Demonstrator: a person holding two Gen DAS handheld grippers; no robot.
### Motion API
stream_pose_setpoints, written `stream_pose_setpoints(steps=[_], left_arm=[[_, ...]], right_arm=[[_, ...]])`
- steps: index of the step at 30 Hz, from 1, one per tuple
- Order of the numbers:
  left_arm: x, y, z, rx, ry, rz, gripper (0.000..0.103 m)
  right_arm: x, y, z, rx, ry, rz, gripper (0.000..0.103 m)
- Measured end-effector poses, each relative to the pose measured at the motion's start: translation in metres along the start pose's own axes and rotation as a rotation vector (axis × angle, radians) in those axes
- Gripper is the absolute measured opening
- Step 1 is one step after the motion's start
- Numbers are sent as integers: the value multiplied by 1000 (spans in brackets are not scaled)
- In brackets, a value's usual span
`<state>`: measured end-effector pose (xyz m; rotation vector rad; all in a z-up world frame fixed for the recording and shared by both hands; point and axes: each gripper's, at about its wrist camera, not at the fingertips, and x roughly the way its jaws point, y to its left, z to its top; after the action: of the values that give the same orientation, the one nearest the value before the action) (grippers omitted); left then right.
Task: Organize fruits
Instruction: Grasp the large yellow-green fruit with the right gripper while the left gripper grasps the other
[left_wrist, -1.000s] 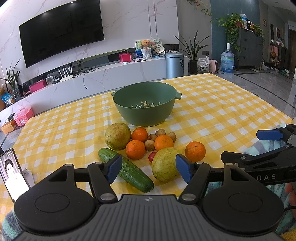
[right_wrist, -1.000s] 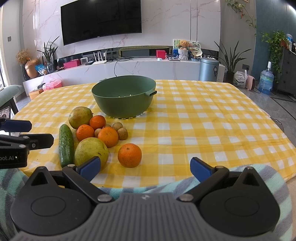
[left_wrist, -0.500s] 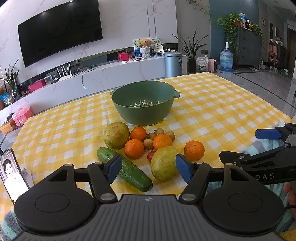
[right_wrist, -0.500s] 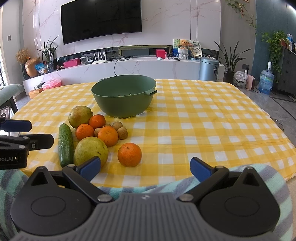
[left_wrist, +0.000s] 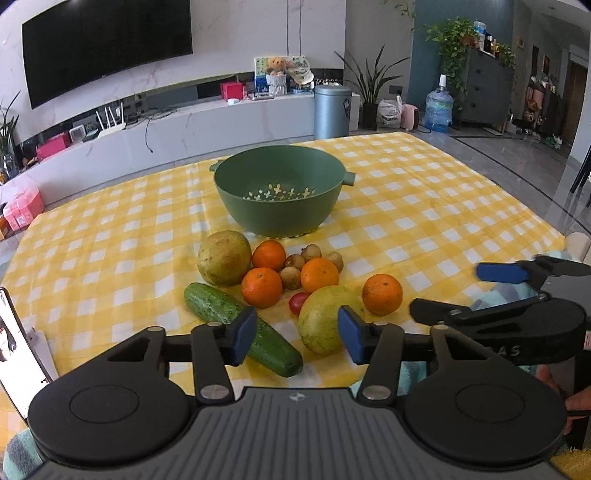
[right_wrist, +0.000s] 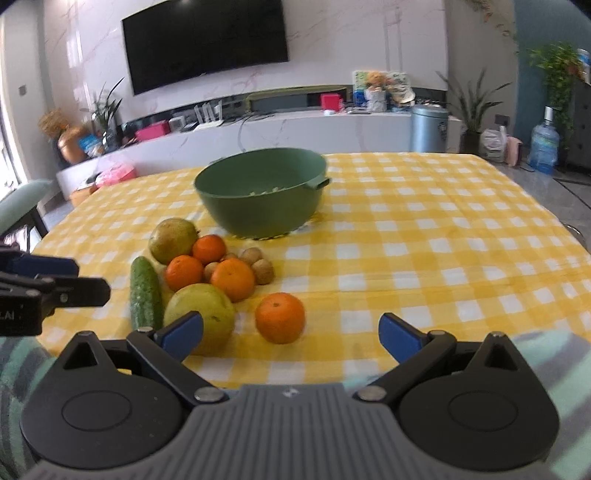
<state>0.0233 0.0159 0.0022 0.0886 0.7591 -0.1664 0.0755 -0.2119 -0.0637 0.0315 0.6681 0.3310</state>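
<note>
A green colander bowl (left_wrist: 279, 199) stands on the yellow checked tablecloth (left_wrist: 424, 206); it also shows in the right wrist view (right_wrist: 260, 192). In front of it lie several oranges, one apart at the right (left_wrist: 382, 294) (right_wrist: 280, 317), two yellow-green pears (left_wrist: 223, 257) (left_wrist: 325, 319), a cucumber (left_wrist: 242, 328) (right_wrist: 145, 292), small brown longans (left_wrist: 312, 253) and a cherry tomato (left_wrist: 298, 302). My left gripper (left_wrist: 297, 339) is open and empty, just short of the near pear. My right gripper (right_wrist: 290, 332) is open wide and empty, in front of the lone orange.
A phone (left_wrist: 18, 354) stands at the table's left edge. A striped teal cloth (right_wrist: 535, 354) lies along the near edge. A TV wall, a low cabinet and a grey bin (left_wrist: 331, 110) stand behind the table. The right gripper's body shows in the left wrist view (left_wrist: 517, 325).
Both grippers have moved forward toward the fruit pile. The right wrist view has swung and shows motion blur. Nothing was taken hold of.
</note>
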Motion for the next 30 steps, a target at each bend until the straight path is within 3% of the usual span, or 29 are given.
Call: stream_pose_setpoints(steps=[2, 12, 20, 23, 30], left_arm=[[4, 6, 1, -13, 24, -7, 55], [17, 24, 6, 18, 69, -21, 51], [33, 36, 4, -6, 90, -19, 52], [37, 40, 5, -12, 93, -19, 53], [47, 51, 10, -31, 99, -19, 57]], right_arm=[[7, 5, 2, -7, 22, 66, 77], [44, 26, 15, 60, 125, 210, 77], [64, 36, 14, 92, 153, 209, 77], [73, 37, 13, 105, 178, 209, 67], [95, 39, 10, 135, 230, 212, 67]])
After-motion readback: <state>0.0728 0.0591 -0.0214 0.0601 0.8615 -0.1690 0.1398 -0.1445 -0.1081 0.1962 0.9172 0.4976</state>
